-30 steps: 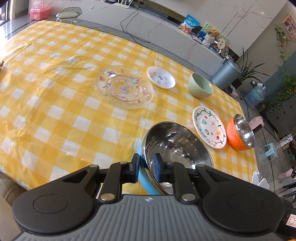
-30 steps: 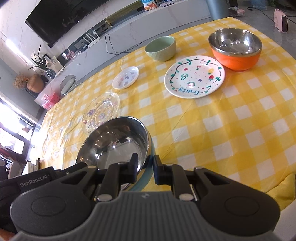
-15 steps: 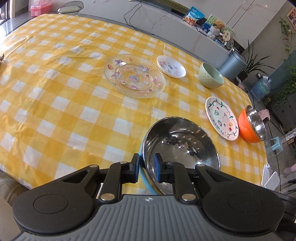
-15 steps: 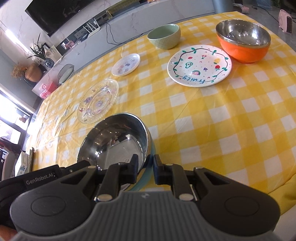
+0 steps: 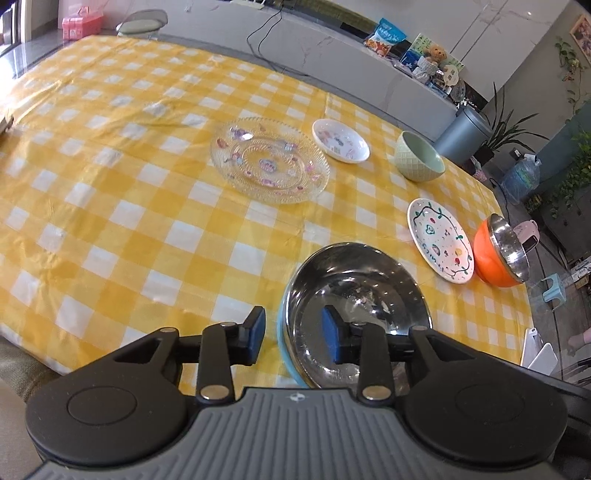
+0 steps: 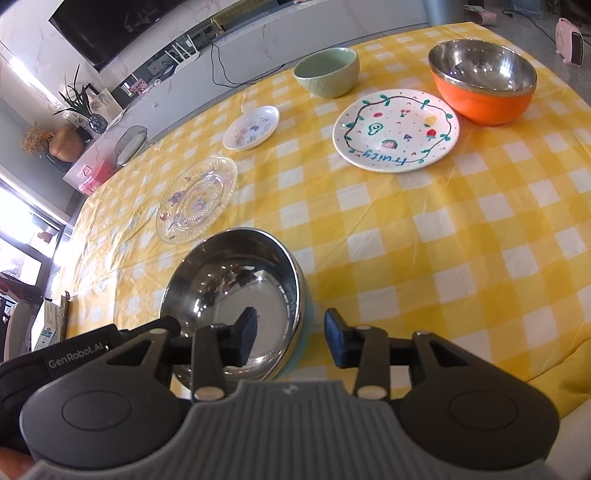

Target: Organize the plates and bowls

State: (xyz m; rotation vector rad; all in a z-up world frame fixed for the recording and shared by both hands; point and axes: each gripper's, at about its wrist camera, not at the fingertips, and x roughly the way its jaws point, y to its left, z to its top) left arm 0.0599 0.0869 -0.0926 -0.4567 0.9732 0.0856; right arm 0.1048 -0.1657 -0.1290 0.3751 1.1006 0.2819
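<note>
A steel bowl with a light blue outside (image 5: 354, 295) (image 6: 236, 291) rests on the yellow checked tablecloth near the front edge. My left gripper (image 5: 293, 334) is open, its fingers straddling the bowl's left rim. My right gripper (image 6: 290, 336) is open, its fingers straddling the bowl's right rim. Farther out lie a clear glass plate (image 5: 269, 160) (image 6: 197, 199), a small white dish (image 5: 340, 140) (image 6: 251, 127), a green bowl (image 5: 419, 162) (image 6: 327, 72), a white fruit-pattern plate (image 5: 439, 240) (image 6: 397, 129) and an orange steel-lined bowl (image 5: 500, 254) (image 6: 484, 86).
The tablecloth (image 5: 110, 206) hangs over the front edge. A grey bin (image 5: 463, 136) and potted plants stand past the far right corner. A stool (image 5: 140, 26) and pink box (image 5: 77, 26) stand beyond the far left side.
Both grippers have opened and let go of the blue steel bowl's rim. The bowl now sits on the table between them.
</note>
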